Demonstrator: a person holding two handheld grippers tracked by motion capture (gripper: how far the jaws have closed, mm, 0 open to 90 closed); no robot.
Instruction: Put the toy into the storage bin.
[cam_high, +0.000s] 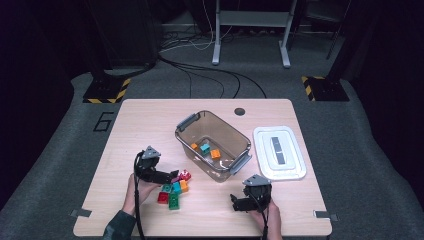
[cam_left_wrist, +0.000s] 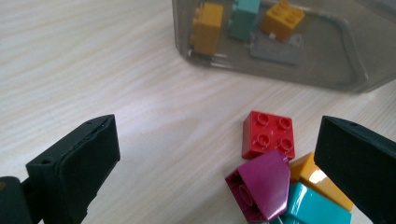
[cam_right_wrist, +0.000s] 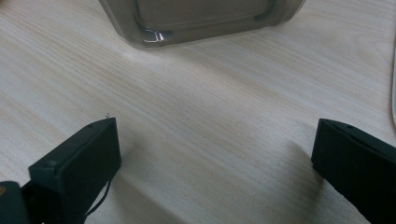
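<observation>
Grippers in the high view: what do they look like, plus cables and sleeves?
Both are black handheld units with two flat, blocky black jaws. The left gripper and the right gripper each carry a grey three-cornered plate on top. A black cable trails from the left one back along the forearm; another runs from the right over the hand. The left arm wears a dark green sleeve.

Dim room, grey carpet floor (cam_high: 60, 150) marked with a 6, black cables (cam_high: 210, 70) trailing, metal frame legs (cam_high: 250, 30) behind, hazard-striped stand bases (cam_high: 106, 92), light wooden bench (cam_high: 150, 115)
</observation>
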